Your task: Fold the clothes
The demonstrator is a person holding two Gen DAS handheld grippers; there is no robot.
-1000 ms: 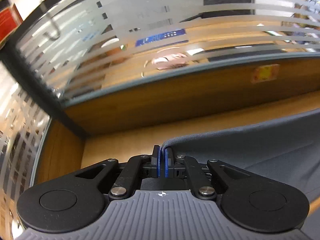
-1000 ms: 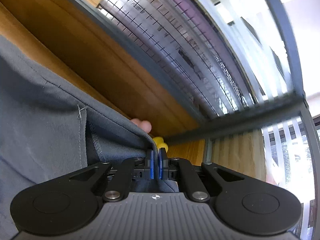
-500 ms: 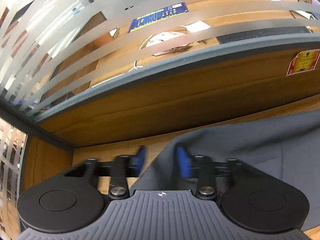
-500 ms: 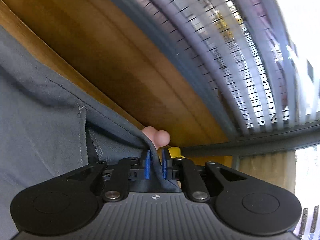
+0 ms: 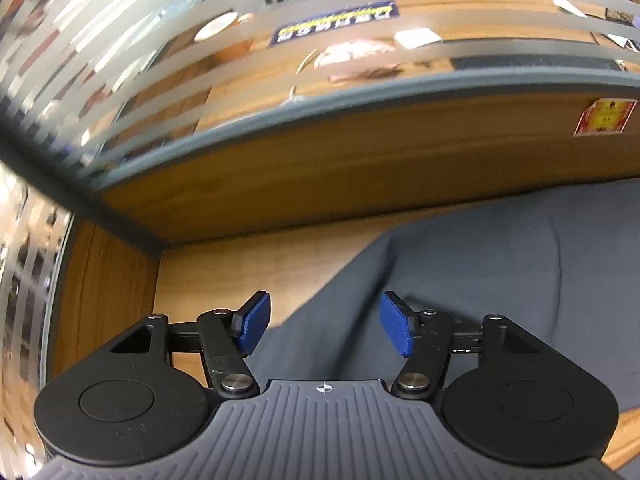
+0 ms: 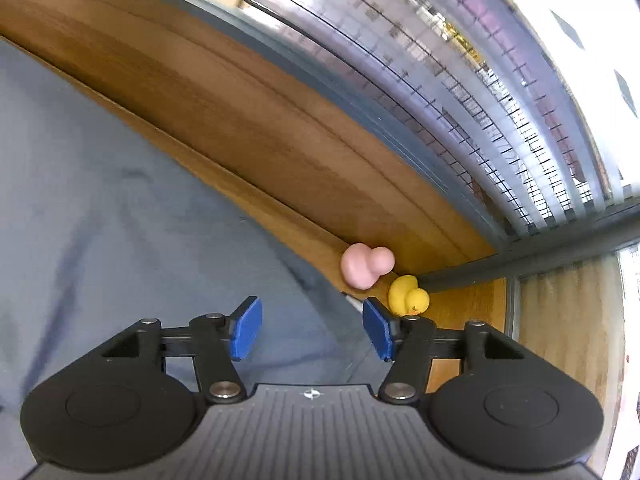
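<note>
— Right, what do we have from the left wrist?

— We see the left gripper (image 5: 324,330) with its jaws spread wide, two blue pads (image 5: 253,328) well apart and nothing pinched between them. One grey garment (image 5: 500,280) lies on the wooden desk (image 5: 240,276) under and ahead of it, a corner of the cloth running between the pads and away to the right.

— And the other hand?

— Same story: the right gripper (image 6: 310,328) is released too, again two blue pads, one on each side, with grey fabric (image 6: 140,220) lying flat below and filling the left half of that view. We count one garment in all, spread across the desk with soft creases.

— Anything else on the desk?

— Two small toys in the far right corner: one pink duck (image 6: 366,266) and one yellow duck (image 6: 408,296), touching or nearly so, just beyond the garment's edge. The yellow one sits right beside the right-hand pad in the picture; whether they touch, we cannot tell.

— Surroundings?

— One wooden partition (image 5: 360,168) runs along the back of the desk, topped by striped frosted glass (image 5: 200,80), with one red-and-yellow sticker (image 5: 604,118) on the wood at the right. The left view is somewhat blurred.
</note>
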